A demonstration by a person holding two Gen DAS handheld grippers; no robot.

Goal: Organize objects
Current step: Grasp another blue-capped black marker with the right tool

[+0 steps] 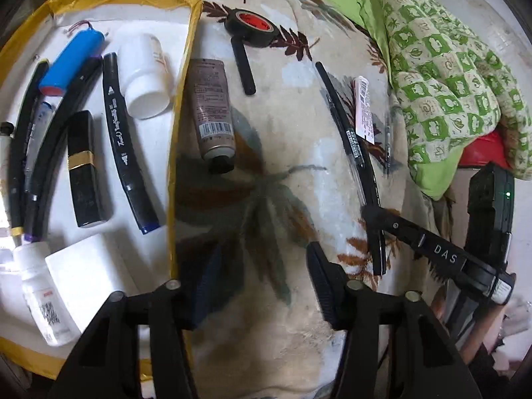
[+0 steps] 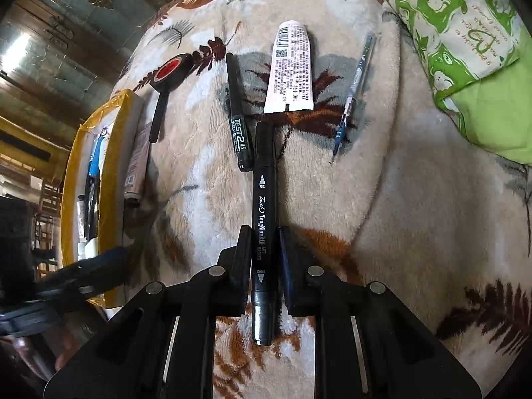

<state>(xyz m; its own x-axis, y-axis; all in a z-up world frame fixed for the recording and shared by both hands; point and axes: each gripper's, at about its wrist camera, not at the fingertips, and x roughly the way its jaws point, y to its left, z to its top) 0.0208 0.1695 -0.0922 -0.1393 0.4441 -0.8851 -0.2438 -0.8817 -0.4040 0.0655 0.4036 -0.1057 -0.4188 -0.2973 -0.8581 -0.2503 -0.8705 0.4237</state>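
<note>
Nearest in the right wrist view, the right gripper is clenched on a black marker lying on a leaf-patterned blanket; the pads press its lower barrel. This looks like the pick-up step. The next move likely calls for lifting the marker and carrying it left to the yellow-edged tray, which already holds markers, bottles and a blue battery.

The left gripper hangs released over bare blanket, grasping nothing.

Farther off on the blanket lie a pen, a white tube, a thin refill, a brown tube and a tape roll.

The tray's near corner is hidden behind the left gripper. Whether the marker has left the blanket cannot be told.
</note>
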